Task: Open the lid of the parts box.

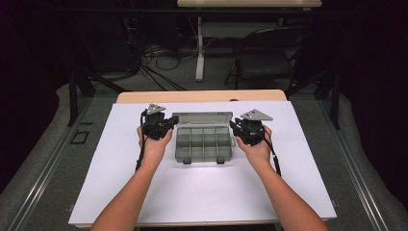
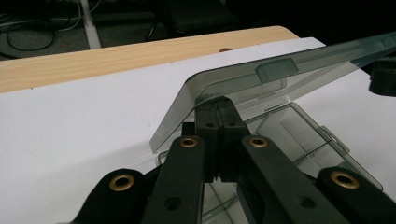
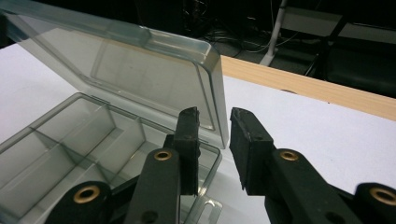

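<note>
Two grippers at work on one clear compartment box (image 1: 203, 143), mid-table on white sheet (image 1: 120, 183), just forward of both hands

Lid (image 1: 202, 119) raised, hinged at far edge, tilted up and back; compartments look empty. Two latches at near edge of base hanging undone

Left gripper (image 1: 159, 126) at left end of box. Own view: jaws closed together, tips up against lower edge of lid (image 2: 261, 88) near its corner. Clamped on lid edge or merely pressed under it: cannot tell, contact point hidden behind jaw tips

Right gripper (image 3: 212, 126) at right end of box. Jaws parted, right-hand edge of lid (image 3: 140, 60) lying in or just behind the gap, nothing squeezed. Released, holding nothing

Risks, judged from present layout:
- Lid supported on left side alone; with right jaws unclamped, likely to twist along hinge or drop shut if left contact slips
- Smooth thin plastic under hard jaw tips: poor purchase, easy slide-off
- Light empty base (image 3: 60, 140) not pinned down; uneven push or pull from one end could spin or skate it on sheet
- Closing right jaws off-line could catch lid corner and strain hinge
- Pushing lid further back than hinge allows could tip whole box rearward toward wooden table edge (image 1: 202, 96)
</note>
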Available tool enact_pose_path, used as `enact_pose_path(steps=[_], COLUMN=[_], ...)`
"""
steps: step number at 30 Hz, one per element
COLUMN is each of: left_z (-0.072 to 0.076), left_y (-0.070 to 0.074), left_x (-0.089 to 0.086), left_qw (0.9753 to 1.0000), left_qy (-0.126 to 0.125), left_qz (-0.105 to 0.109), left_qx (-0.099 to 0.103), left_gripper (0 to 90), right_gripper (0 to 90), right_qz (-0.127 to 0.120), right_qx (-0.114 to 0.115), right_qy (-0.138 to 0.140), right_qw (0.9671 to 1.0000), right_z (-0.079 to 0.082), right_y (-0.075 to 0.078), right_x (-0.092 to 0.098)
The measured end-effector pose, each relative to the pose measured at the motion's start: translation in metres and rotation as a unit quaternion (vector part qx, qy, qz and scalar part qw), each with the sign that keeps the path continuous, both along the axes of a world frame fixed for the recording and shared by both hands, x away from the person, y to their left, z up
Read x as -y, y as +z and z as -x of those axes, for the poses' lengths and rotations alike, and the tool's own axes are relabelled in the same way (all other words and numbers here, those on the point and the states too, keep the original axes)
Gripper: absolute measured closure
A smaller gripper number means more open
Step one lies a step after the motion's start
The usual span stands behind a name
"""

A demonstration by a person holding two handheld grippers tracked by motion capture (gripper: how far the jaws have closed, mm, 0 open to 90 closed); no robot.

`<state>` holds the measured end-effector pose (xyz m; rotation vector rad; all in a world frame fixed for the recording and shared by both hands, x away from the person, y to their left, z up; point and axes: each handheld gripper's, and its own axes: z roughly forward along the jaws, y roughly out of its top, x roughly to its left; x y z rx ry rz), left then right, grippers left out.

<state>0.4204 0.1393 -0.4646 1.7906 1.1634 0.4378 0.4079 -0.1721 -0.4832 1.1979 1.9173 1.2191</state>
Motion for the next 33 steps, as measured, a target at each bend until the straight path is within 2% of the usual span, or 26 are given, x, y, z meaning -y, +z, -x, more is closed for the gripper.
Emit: enact_pose_path(steps=[10, 13, 20, 33], left_z=[-0.002, -0.003, -0.004, -0.005], left_y=[0.000, 0.000, -0.001, -0.001], left_x=[0.000, 0.001, 0.001, 0.001], left_qw=[1.0000, 1.0000, 1.0000, 1.0000], left_qy=[-0.001, 0.002, 0.004, 0.003], left_qz=[0.000, 0.001, 0.001, -0.001], left_qx=[0.001, 0.002, 0.000, -0.002], left_gripper=[90.0, 90.0, 90.0, 89.8], right_gripper=[72.7, 73.4, 75.2, 80.0], right_qz=[0.013, 0.023, 0.023, 0.009], right_qx=[-0.008, -0.012, -0.018, -0.021], right_qy=[-0.017, -0.021, -0.029, -0.047], right_qw=[0.9997, 0.9994, 0.9992, 0.9986], right_z=[-0.016, -0.023, -0.031, -0.037], right_y=[-0.017, -0.027, -0.042, -0.048], right_x=[-0.004, -0.006, -0.010, -0.013])
